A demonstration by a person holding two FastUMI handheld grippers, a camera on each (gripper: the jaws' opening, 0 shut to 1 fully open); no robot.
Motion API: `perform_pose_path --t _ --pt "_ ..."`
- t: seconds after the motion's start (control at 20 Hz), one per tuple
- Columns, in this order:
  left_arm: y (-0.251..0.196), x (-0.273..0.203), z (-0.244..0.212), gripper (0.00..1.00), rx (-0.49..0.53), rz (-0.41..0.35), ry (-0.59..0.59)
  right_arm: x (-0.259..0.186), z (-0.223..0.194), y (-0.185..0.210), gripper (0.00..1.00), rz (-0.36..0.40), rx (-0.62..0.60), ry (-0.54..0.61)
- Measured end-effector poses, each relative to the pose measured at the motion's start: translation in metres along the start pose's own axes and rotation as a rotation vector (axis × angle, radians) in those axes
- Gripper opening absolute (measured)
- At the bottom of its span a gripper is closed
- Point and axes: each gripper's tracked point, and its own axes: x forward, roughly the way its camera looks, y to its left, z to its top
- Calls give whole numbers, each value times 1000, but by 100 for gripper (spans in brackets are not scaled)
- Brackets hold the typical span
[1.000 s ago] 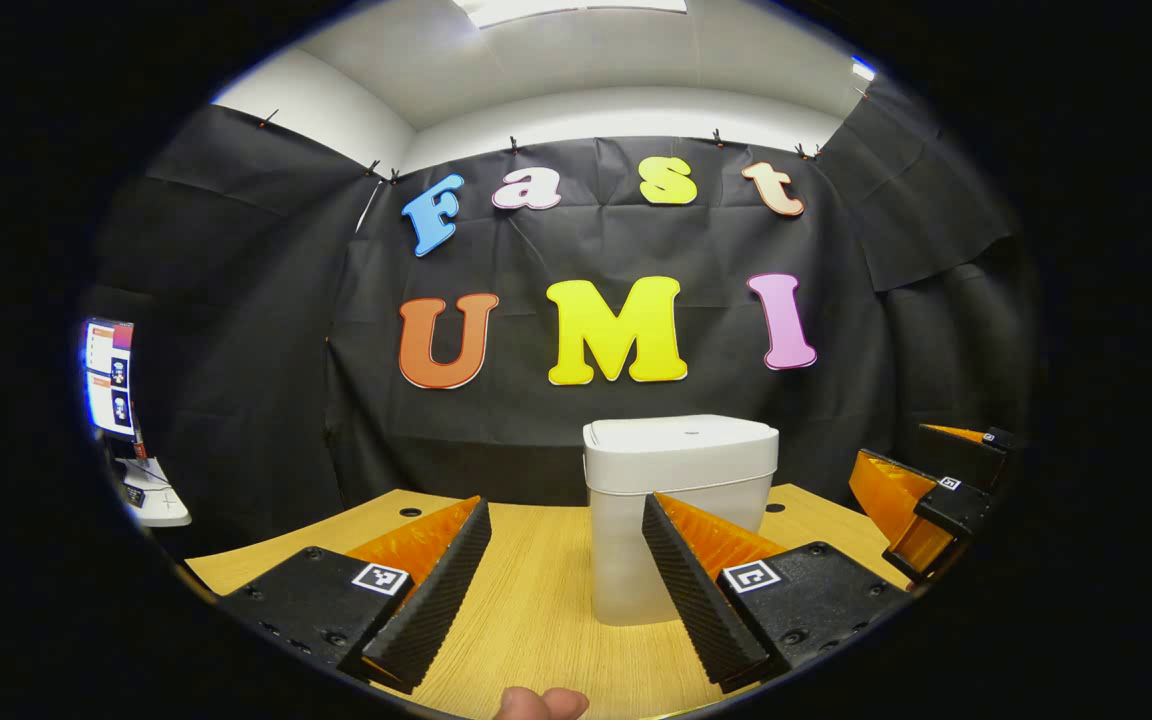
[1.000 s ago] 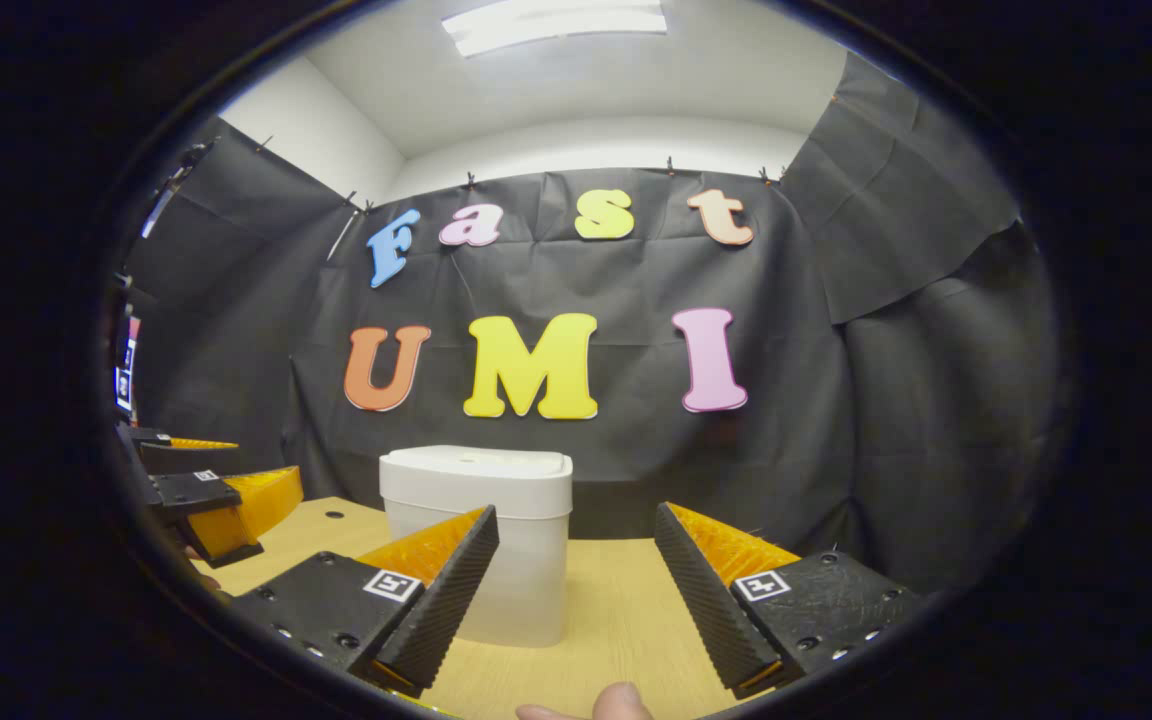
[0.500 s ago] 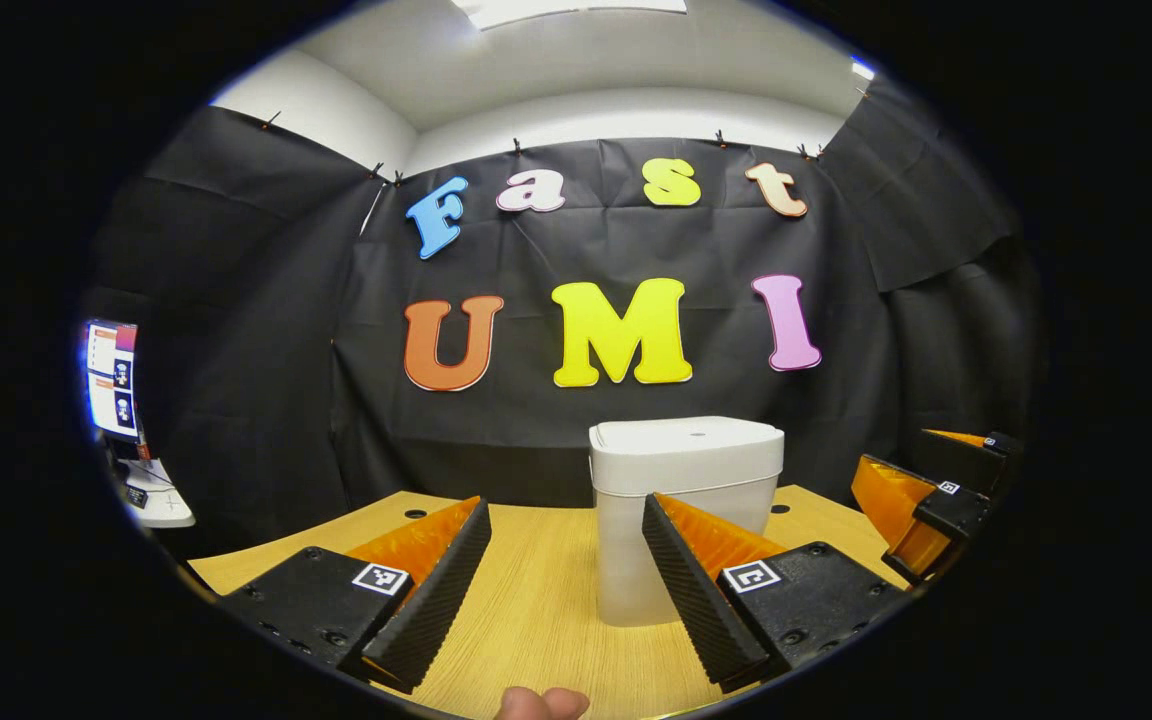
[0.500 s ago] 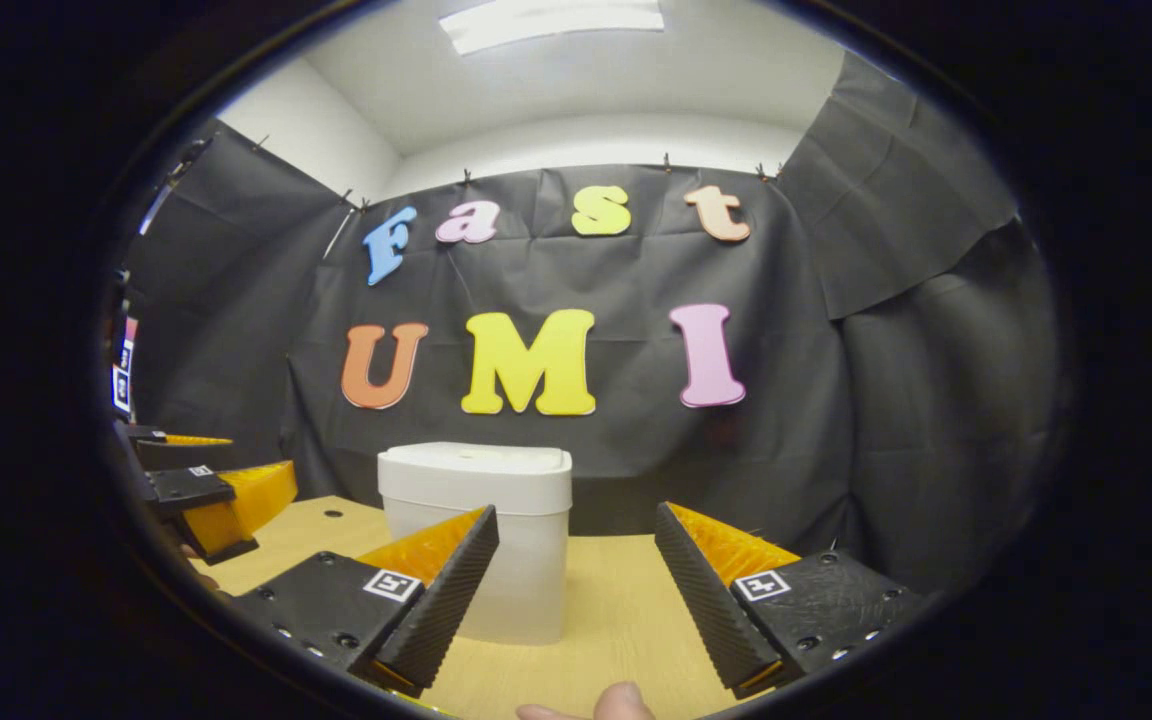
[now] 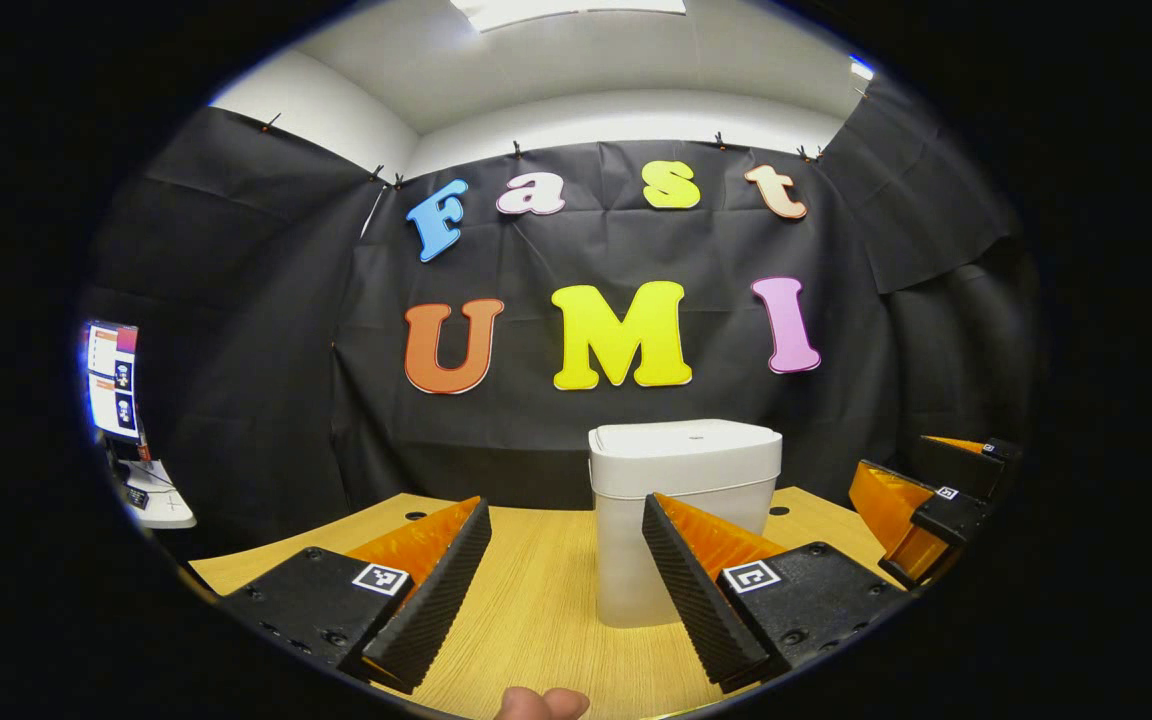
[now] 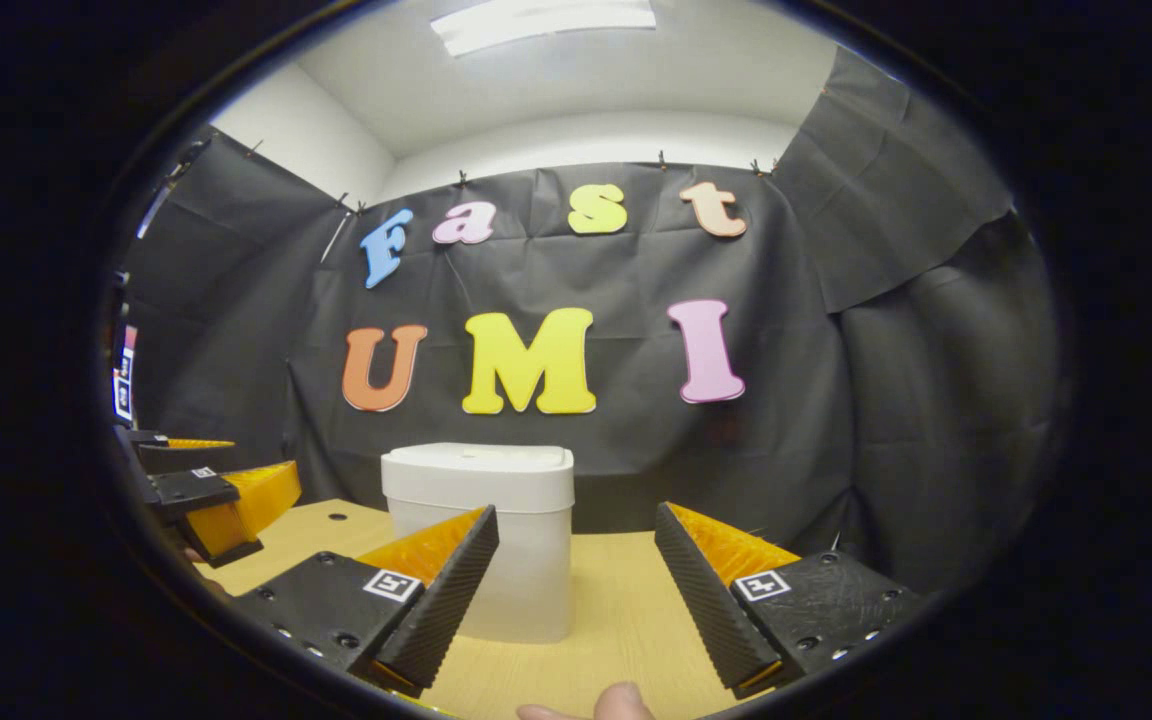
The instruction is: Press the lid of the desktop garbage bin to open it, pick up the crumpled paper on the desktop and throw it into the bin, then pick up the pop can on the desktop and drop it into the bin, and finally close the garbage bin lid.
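The left gripper (image 5: pixel 567 515) hovers over the worktop (image 5: pixel 536 610) with its jaws spread wide and nothing between them. The bin (image 5: pixel 681 500) stands ahead of it, a little toward the right jaw, whose finger overlaps the bin's lower front; the lid (image 5: pixel 684 440) lies flat and closed on top. Farther right, the right gripper (image 5: pixel 921 500) shows near the worktop's edge.

The right gripper (image 6: pixel 576 520) is likewise released, jaws apart and empty above the worktop (image 6: pixel 616 620). Here the bin (image 6: pixel 481 520) sits ahead and toward the left jaw, partly behind that finger, with its lid (image 6: pixel 478 458) down. The left gripper (image 6: pixel 206 480) appears well off to the left. A fingertip (image 6: pixel 621 703) shows below the jaws.
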Motion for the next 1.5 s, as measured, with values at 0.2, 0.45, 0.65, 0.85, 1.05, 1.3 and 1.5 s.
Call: perform_pose_path --t 0.2,0.45,0.65,0.85,1.05,1.3,1.5 --pt "1 -3 2 98 -5 -1 -6 -1 4 -1 98 -2 3 -9" --pt "0 -2 1 98 -9 -3 -3 0 -1 -1 98 -3 10 5" --pt "2 -3 -1 98 -15 -2 1 1 -2 -1 98 -4 15 11" --pt "4 -3 -2 98 -19 2 6 1 -4 0 98 -3 13 15" --pt "5 -3 -2 98 -19 4 5 1 -6 2 98 1 13 21" --pt "9 -2 -3 98 -28 8 6 0 -3 3 98 1 12 13" --pt "9 -4 -3 98 -32 11 11 -1 0 1 98 -6 13 5"
